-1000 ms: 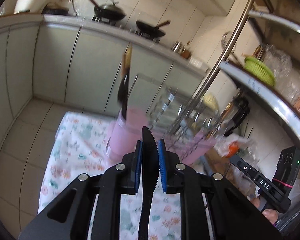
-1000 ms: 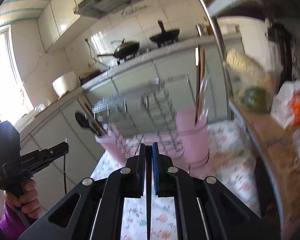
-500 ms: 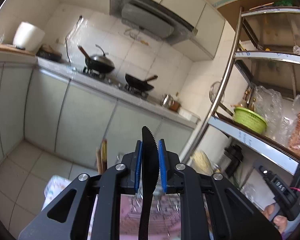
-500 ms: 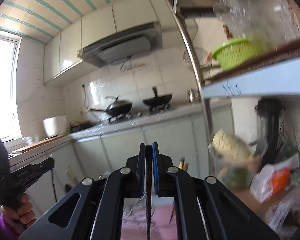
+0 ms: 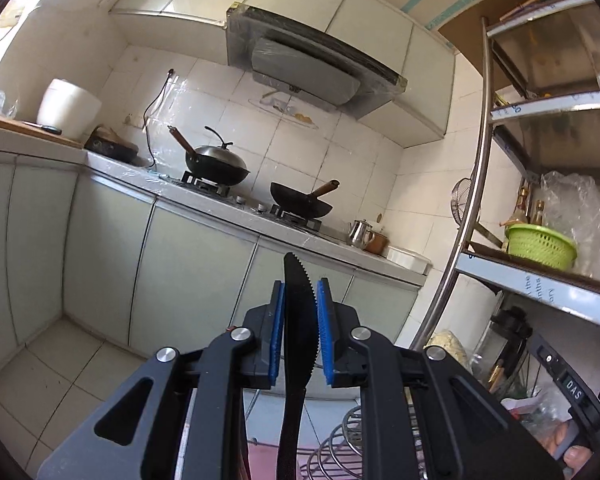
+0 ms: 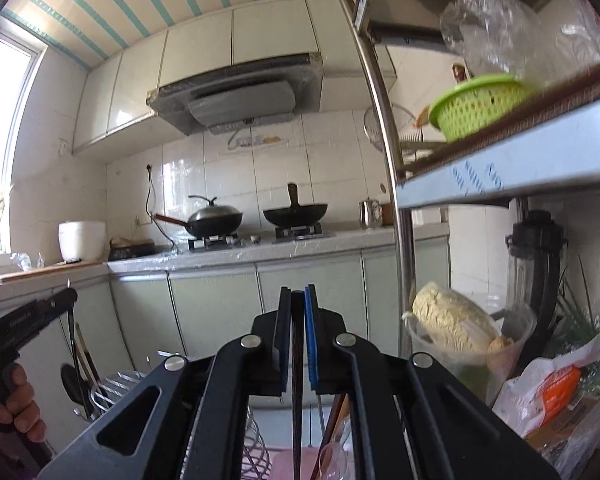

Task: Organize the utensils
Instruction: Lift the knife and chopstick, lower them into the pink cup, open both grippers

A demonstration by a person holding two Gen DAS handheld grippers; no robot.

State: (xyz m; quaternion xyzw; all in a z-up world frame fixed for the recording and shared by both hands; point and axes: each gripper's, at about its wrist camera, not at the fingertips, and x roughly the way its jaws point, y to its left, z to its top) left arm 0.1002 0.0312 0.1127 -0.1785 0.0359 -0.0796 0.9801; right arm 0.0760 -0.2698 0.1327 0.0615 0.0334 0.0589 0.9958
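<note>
**Holding both utensils level above the rack**

Pointing straight across the kitchen, my left gripper [image 5: 300,312] is clamped on a black knife [image 5: 298,320], whose serrated blade sticks up past the blue pads [image 5: 323,328] while its handle runs down between the fingers and out of the bottom of the left wrist view. My right gripper [image 6: 297,320] also points level, its jaws nearly together on a thin dark utensil [image 6: 297,360], seen edge-on.

A second ago both cameras looked down on the pink holder and the flowered cloth. Now both views have swung up to the stove, the two woks [image 5: 216,166] and the hood [image 5: 312,64], and the rack sits only at the lower edge. The grip on the knife and on the thin utensil looks the same as before.

Of the wire dish rack [image 5: 340,452] I see only a few loops behind the left gripper's frame, with a patch of pink holder [image 6: 288,464] under the right one. What kind of utensil the right gripper holds I cannot tell, since only its narrow edge shows. From the right wrist view, a hand [image 6: 18,412] grips the other tool's handle at the left edge, partly cut off, with a dark spoon [image 6: 71,384] and chopsticks [image 6: 85,356] standing beside it. In the left wrist view, fingertips [image 5: 576,456] on the right gripper's handle peek in at the bottom right corner.
</note>
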